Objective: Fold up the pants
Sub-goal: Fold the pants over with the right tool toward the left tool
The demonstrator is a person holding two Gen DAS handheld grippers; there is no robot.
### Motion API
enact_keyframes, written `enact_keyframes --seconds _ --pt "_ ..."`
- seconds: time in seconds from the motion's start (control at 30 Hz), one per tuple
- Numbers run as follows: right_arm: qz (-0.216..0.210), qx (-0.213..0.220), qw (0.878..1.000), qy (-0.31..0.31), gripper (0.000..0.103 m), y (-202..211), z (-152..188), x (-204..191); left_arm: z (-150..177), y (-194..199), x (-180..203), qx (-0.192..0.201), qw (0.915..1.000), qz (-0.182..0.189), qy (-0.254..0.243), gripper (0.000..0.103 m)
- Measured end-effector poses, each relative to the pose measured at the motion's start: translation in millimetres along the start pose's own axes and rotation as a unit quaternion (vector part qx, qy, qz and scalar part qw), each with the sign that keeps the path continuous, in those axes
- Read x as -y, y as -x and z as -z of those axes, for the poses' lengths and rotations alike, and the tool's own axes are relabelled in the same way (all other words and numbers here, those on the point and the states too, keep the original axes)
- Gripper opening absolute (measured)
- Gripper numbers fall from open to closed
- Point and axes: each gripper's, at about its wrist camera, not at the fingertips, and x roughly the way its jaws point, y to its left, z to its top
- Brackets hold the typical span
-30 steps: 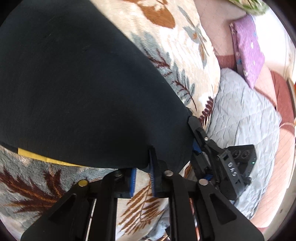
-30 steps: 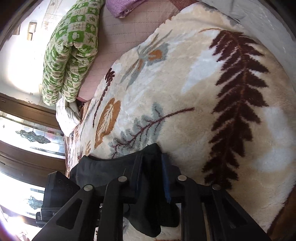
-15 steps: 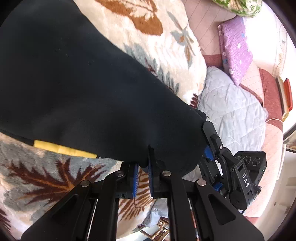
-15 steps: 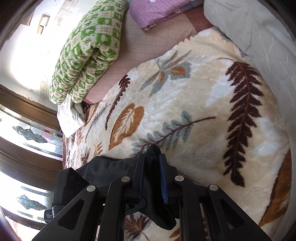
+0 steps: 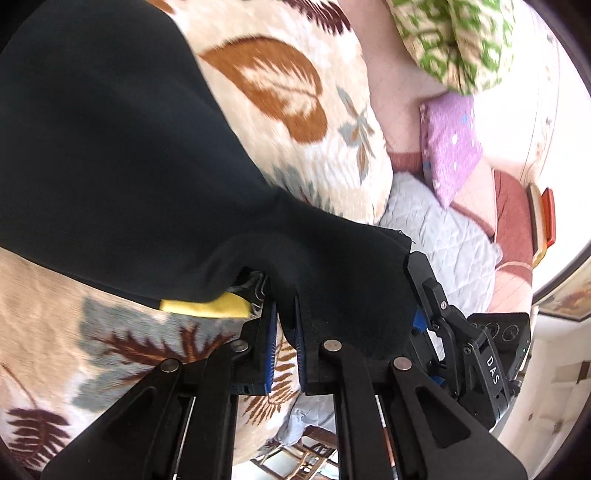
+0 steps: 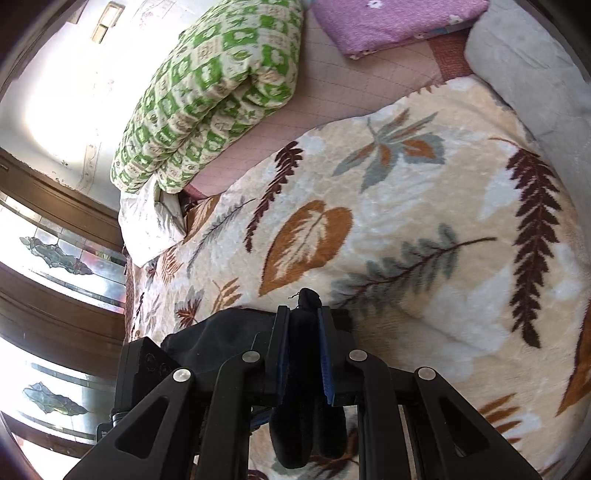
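Both tongs angle downward: left tongs (image 5: 284,332) and right tongs (image 6: 303,325) each pinching an edge of the black pants (image 5: 122,177), draped over a leaf-print blanket (image 6: 424,229) on the bed, green quilt (image 6: 207,92) behind.

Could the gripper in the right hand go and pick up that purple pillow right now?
Probably not yet. The right gripper is shut on the black pants, so it would have to let go first. Otherwise only open leaf-print blanket lies before the purple pillow.
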Motion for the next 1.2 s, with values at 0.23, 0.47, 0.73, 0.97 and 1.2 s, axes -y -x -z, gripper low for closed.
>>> enact_keyframes --seconds 0.23,0.47,0.73,0.97,1.2 --pt "-0.019 -0.022 1.000 0.006 0.015 -43 6 -44 -19 35 -41 0.020 0.9992 0.003 0.033 0.007" --pt "-0.041 -0.066 0.997 0.004 0.015 -115 25 -79 -43 59 -81 0.044 0.9969 -0.020 0.062 0.007" --pt "-0.036 -0.098 0.994 -0.032 0.019 -178 53 -83 -61 81 -102 0.035 0.9952 -0.053 0.075 0.007" --pt "-0.078 -0.017 0.997 -0.024 0.026 -125 65 -95 -67 65 -67 -0.024 0.9964 -0.080 -0.014 0.011" --pt "-0.116 0.018 0.987 -0.107 0.047 -83 129 -47 -72 49 -41 -0.040 0.9877 -0.133 -0.071 0.033"
